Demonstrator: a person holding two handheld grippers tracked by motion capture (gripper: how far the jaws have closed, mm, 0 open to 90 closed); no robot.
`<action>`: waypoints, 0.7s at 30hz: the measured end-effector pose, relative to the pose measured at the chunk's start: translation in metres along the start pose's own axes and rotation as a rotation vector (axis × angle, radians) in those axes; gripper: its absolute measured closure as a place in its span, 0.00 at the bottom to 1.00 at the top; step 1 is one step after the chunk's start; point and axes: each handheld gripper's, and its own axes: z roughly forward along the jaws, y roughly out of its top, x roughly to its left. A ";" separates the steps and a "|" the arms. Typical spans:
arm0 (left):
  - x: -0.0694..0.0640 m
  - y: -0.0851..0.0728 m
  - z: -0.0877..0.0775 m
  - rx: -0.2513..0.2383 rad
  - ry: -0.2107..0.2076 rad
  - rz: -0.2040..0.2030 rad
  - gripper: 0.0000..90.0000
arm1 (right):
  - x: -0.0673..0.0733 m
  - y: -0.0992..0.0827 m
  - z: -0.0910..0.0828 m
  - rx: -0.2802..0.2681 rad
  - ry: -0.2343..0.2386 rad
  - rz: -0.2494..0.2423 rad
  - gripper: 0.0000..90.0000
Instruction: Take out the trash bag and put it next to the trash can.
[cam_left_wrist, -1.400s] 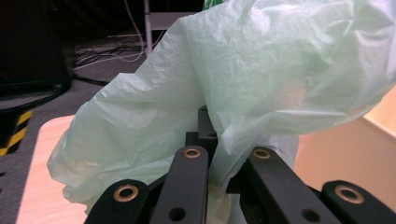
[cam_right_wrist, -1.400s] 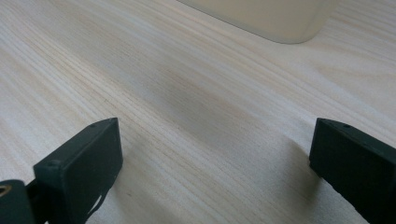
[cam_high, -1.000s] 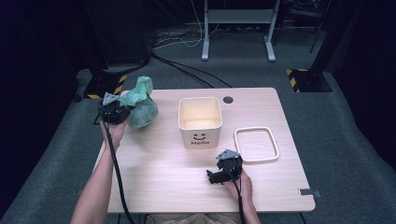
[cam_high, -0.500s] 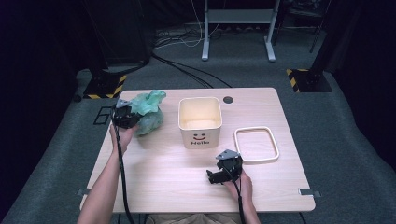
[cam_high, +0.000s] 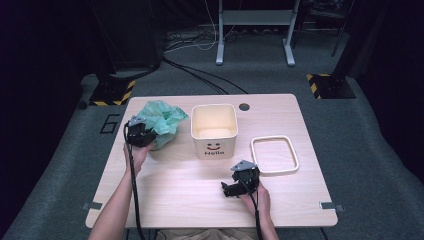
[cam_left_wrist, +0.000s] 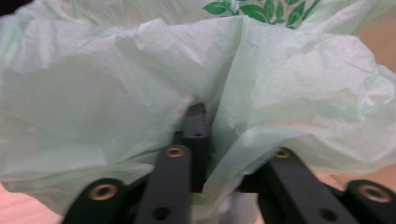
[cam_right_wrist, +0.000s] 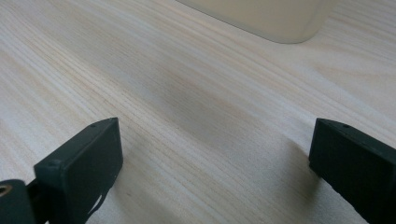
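Note:
A crumpled pale green plastic bag (cam_high: 162, 122) with a leaf print lies at the table's left, beside a cream square bin (cam_high: 213, 130) marked "Hello". My left gripper (cam_high: 142, 134) is shut on the bag (cam_left_wrist: 140, 88), whose film bunches around the jaws up close. My right gripper (cam_high: 230, 190) rests low on the table near the front, below the bin, pointing left. Its jaws stand wide apart (cam_right_wrist: 210, 158) over bare wood with nothing between them. The bin's lower corner (cam_right_wrist: 271, 18) shows at the top of the right gripper view.
A cream rectangular frame (cam_high: 274, 155), like a bin rim or lid ring, lies flat to the right of the bin. A round cable hole (cam_high: 244, 106) sits at the table's back edge. Black cables trail from both grippers toward the person.
My left gripper has carried the green bag down and rightward, from above the table's left edge to the tabletop beside the bin. The right gripper has stayed still.

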 end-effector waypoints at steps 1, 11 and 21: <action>-0.001 -0.001 -0.002 -0.010 0.008 -0.001 0.81 | 0.000 0.000 0.000 -0.001 0.000 0.000 0.02; -0.015 -0.012 -0.016 -0.035 0.058 0.005 0.42 | 0.000 0.000 0.000 0.000 -0.001 0.000 0.02; -0.026 -0.030 -0.034 -0.037 0.106 0.049 0.18 | 0.000 0.000 0.000 0.000 0.000 0.000 0.02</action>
